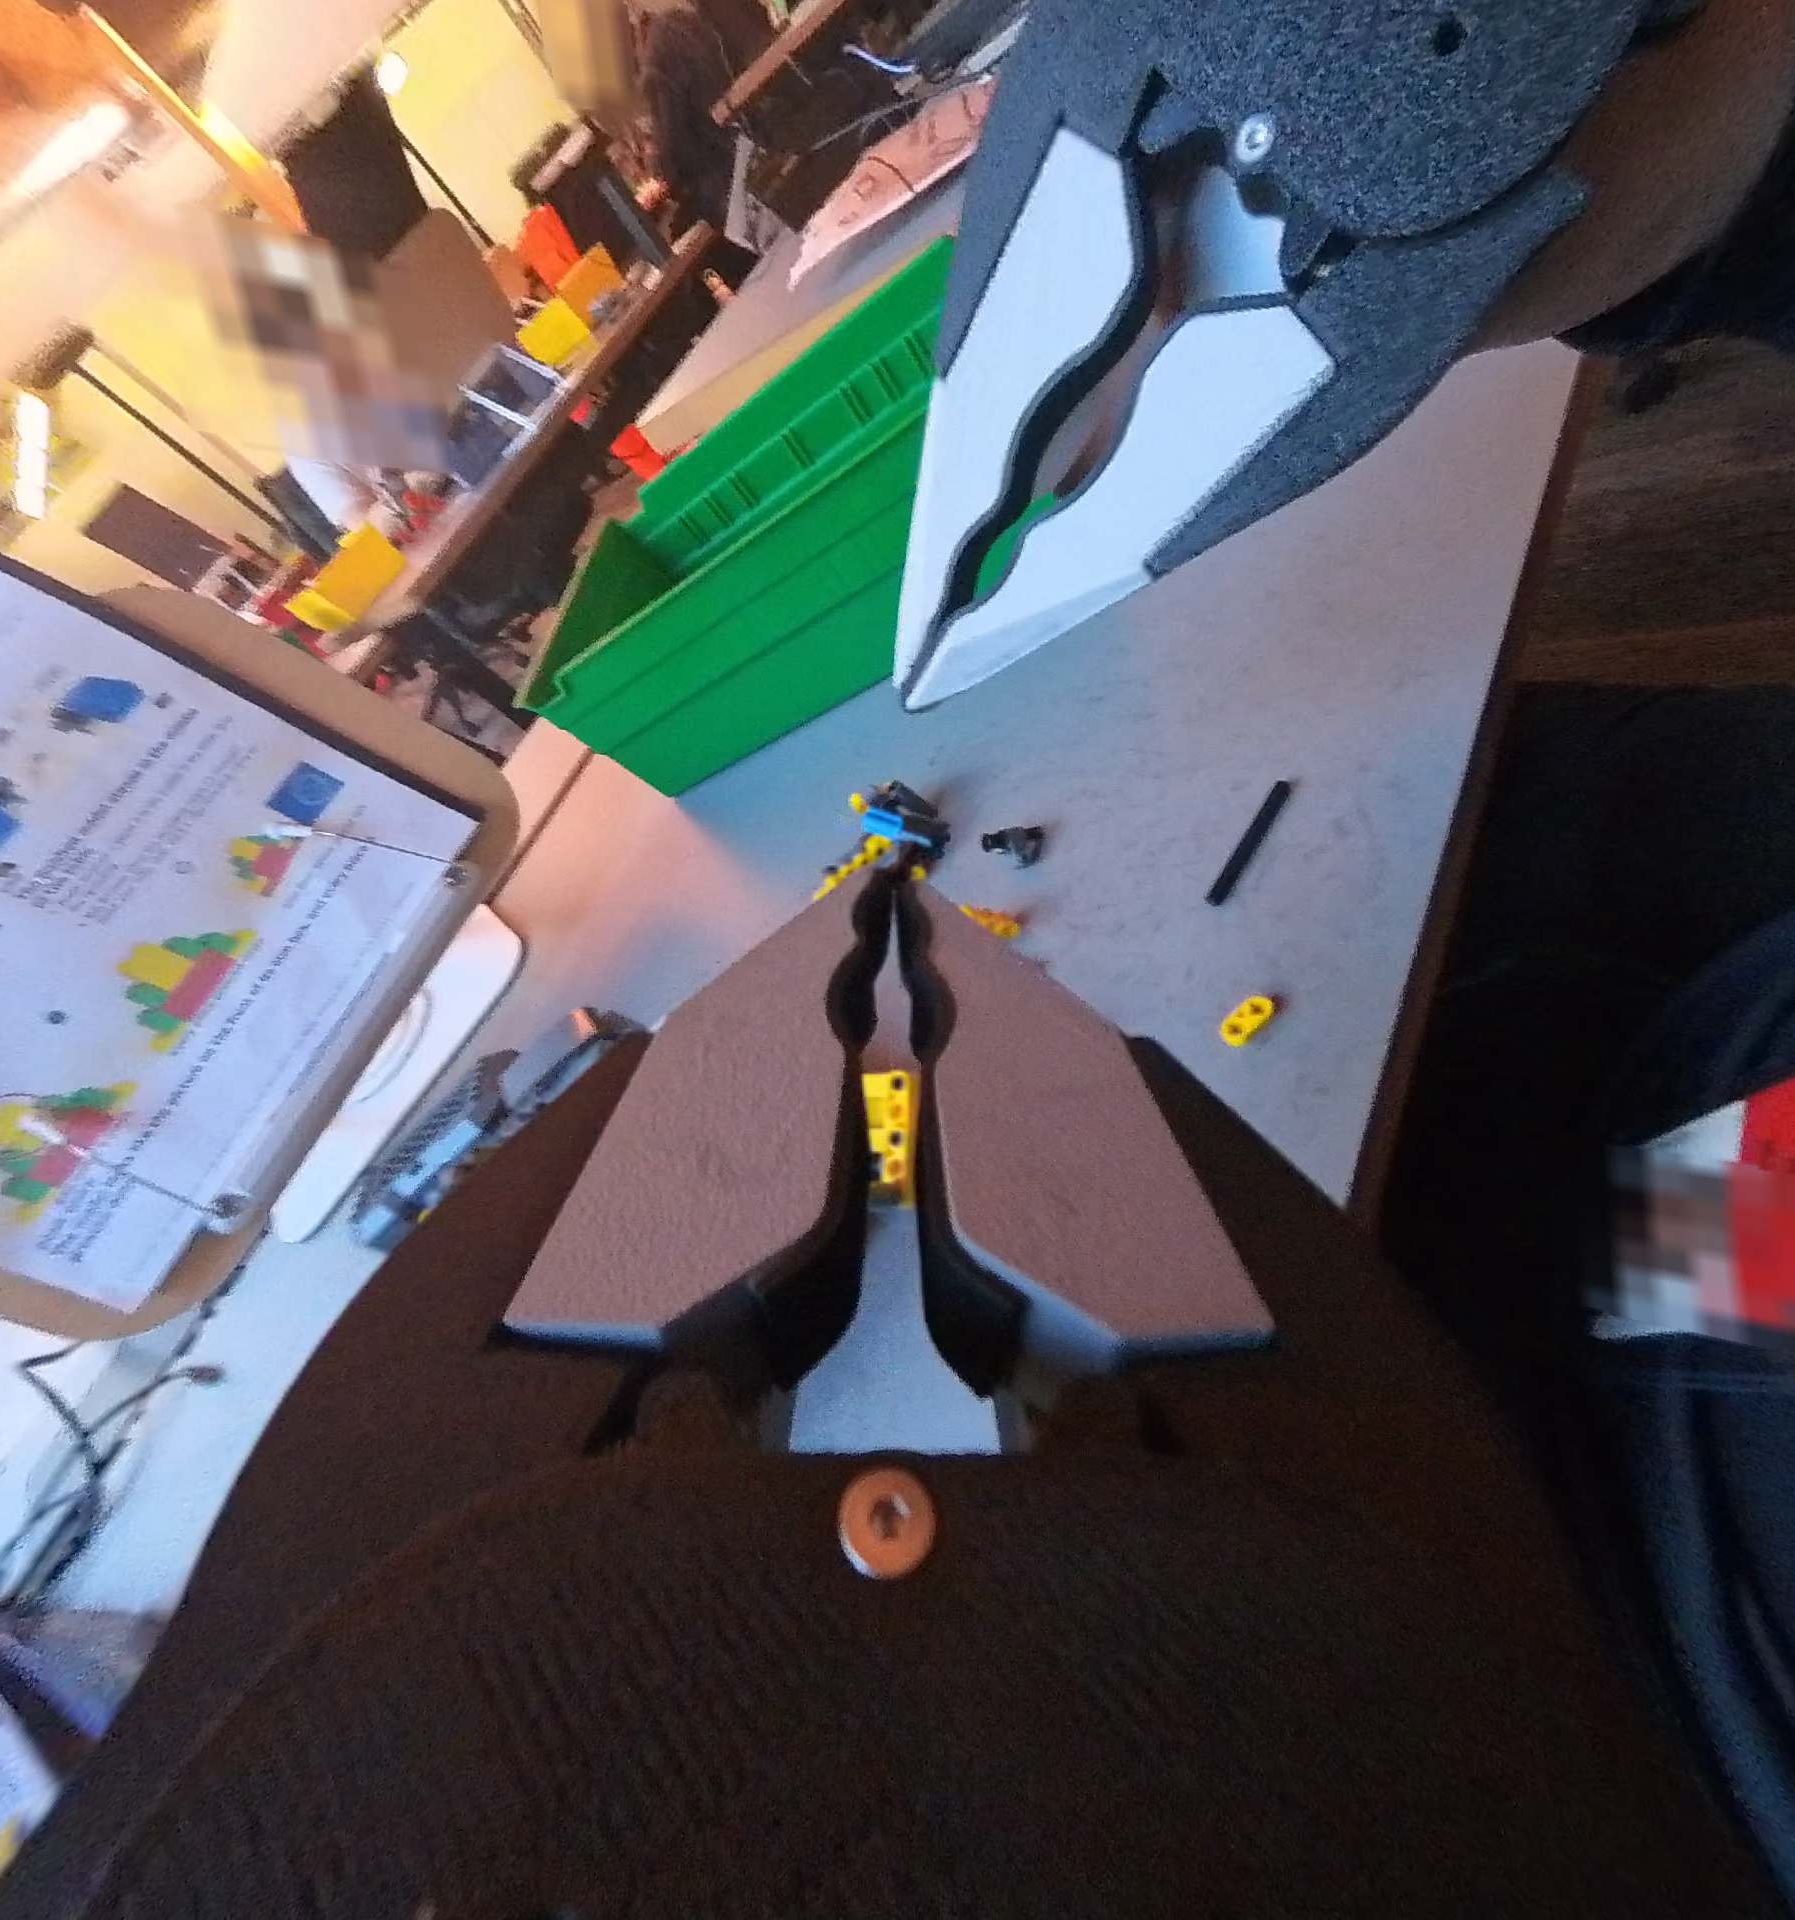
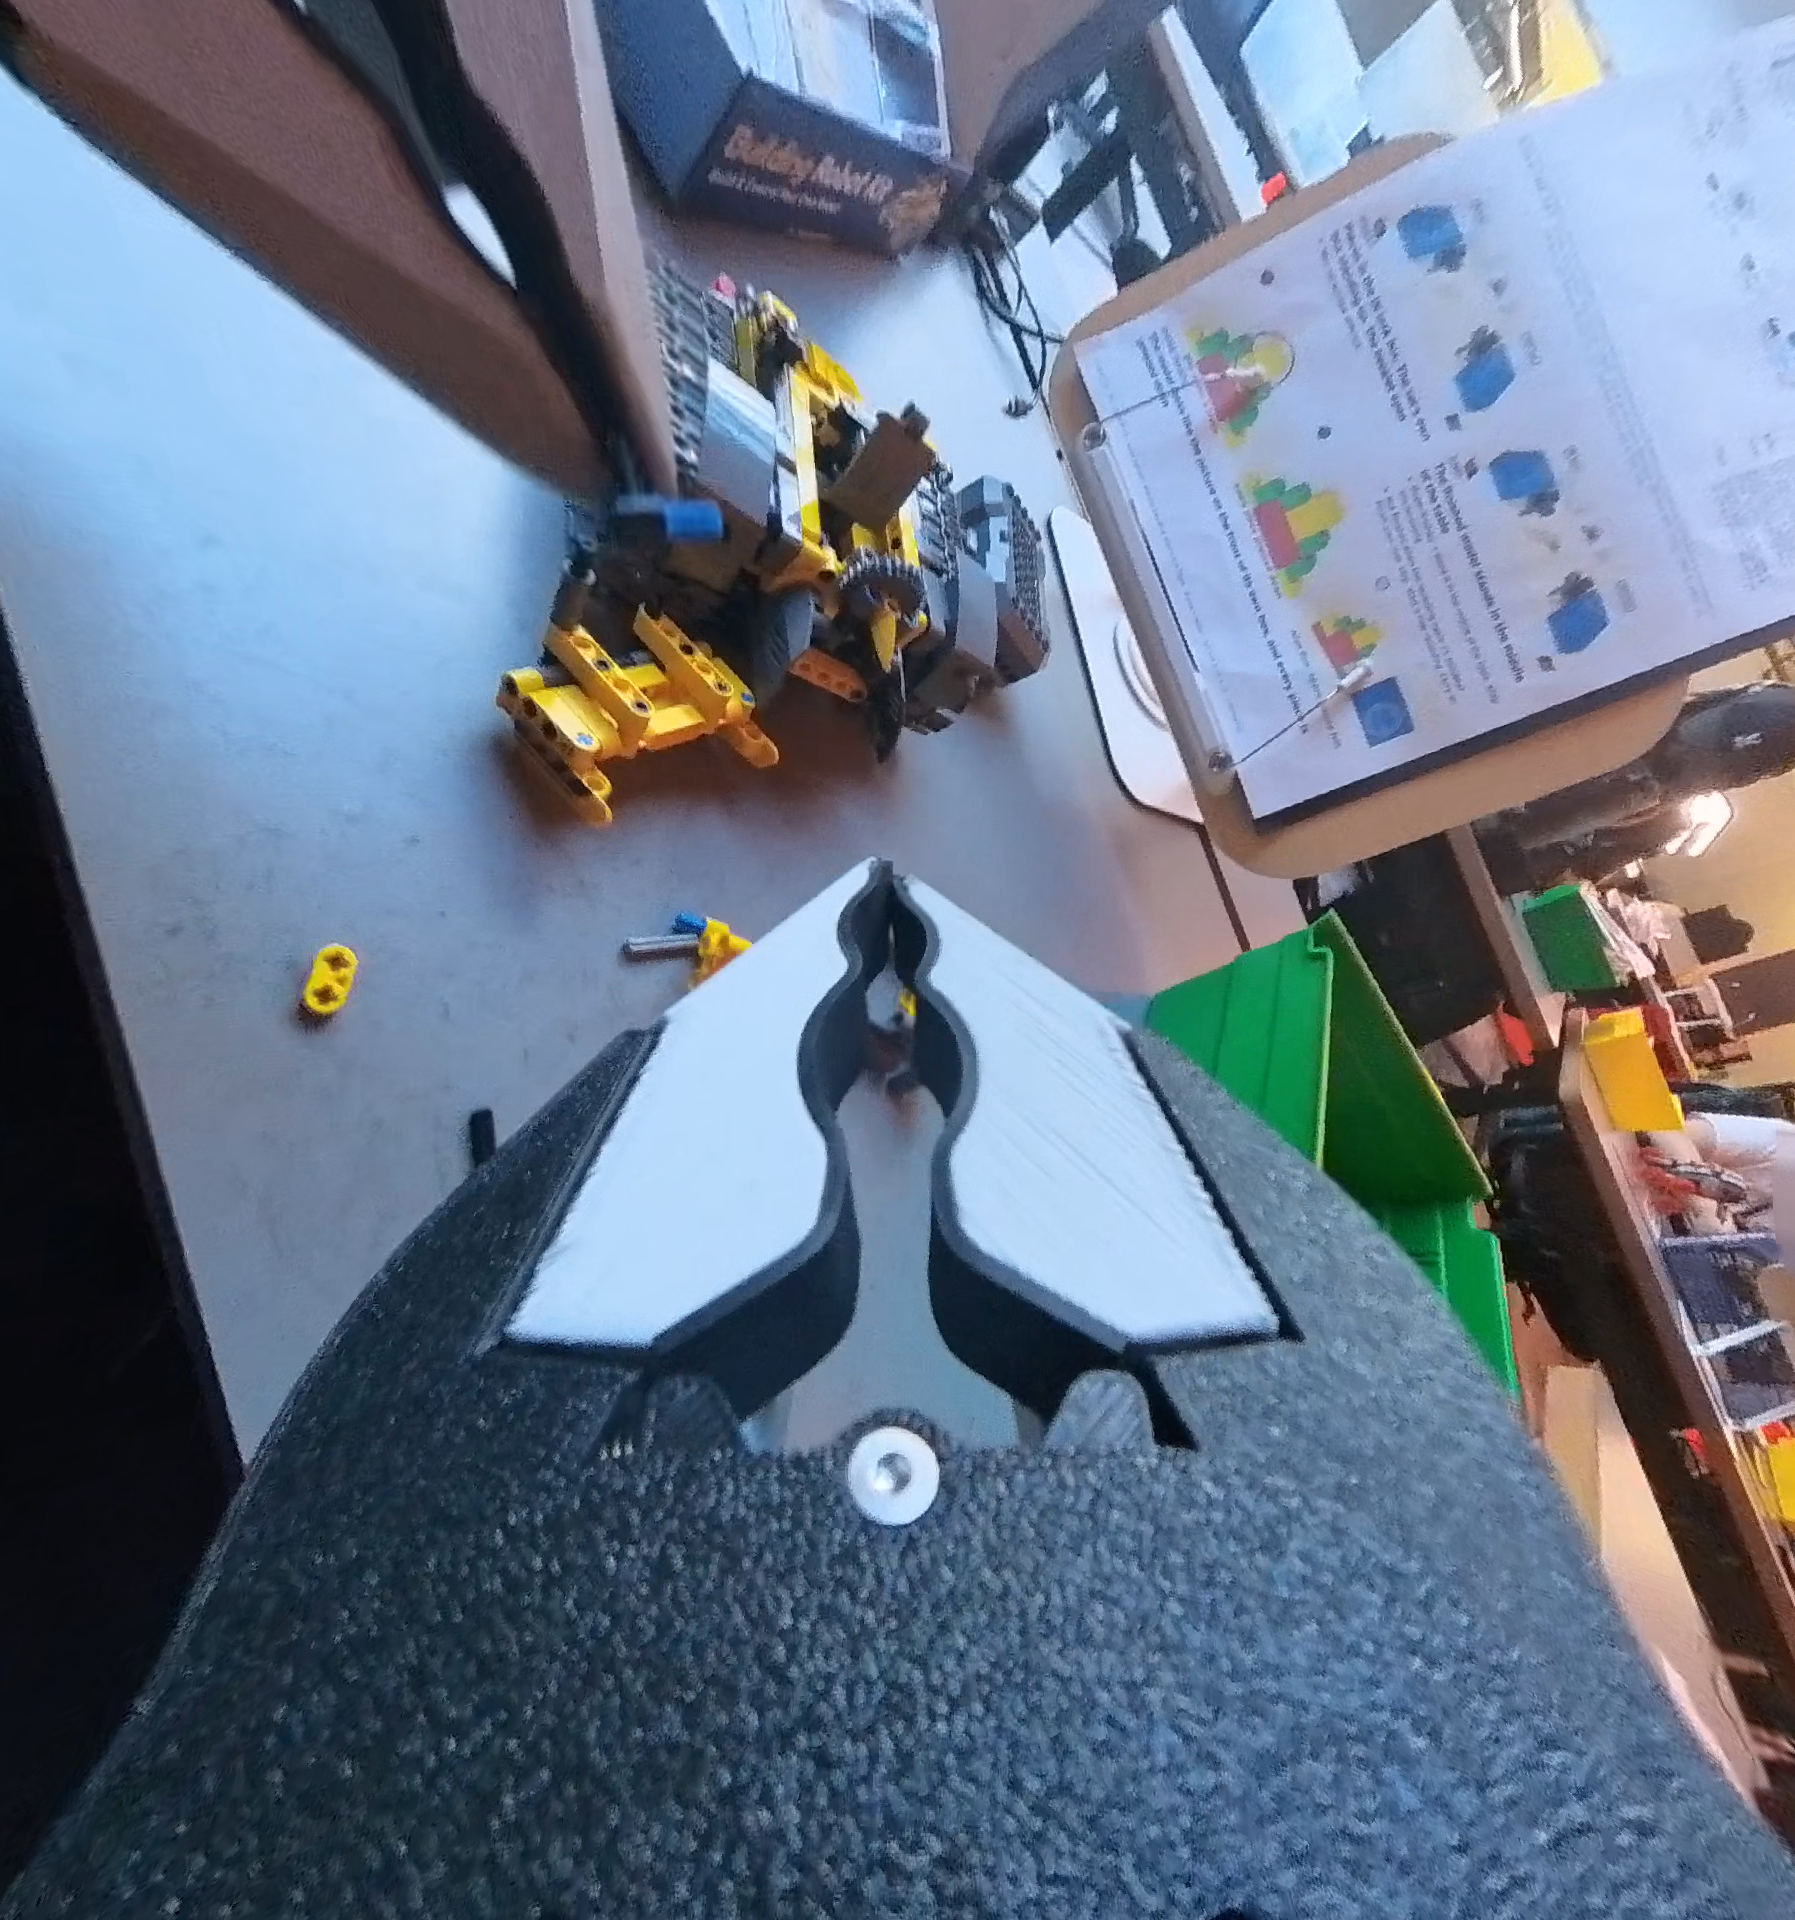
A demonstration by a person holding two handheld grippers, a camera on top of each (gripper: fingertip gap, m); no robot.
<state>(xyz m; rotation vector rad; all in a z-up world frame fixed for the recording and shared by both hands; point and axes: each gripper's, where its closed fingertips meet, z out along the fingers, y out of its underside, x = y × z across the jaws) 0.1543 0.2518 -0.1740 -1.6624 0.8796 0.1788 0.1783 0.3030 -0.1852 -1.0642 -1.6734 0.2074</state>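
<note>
Left wrist view: left gripper (image 1: 898, 902) has its tips closed on the yellow/black toy vehicle (image 1: 898, 831), yellow beams showing thru the gap. Just right of the tips: small black piece (image 1: 1015, 844), black rod (image 1: 1248, 842), yellow link (image 1: 1248, 1020). Ahead, a green bin (image 1: 758, 603). Right gripper (image 2: 888, 876) is pinched together w/ nothing between the tips, hovering over the table (image 2: 249, 582); toy vehicle (image 2: 768, 551) ahead-left, bin (image 2: 1329, 1060) to its right.
</note>
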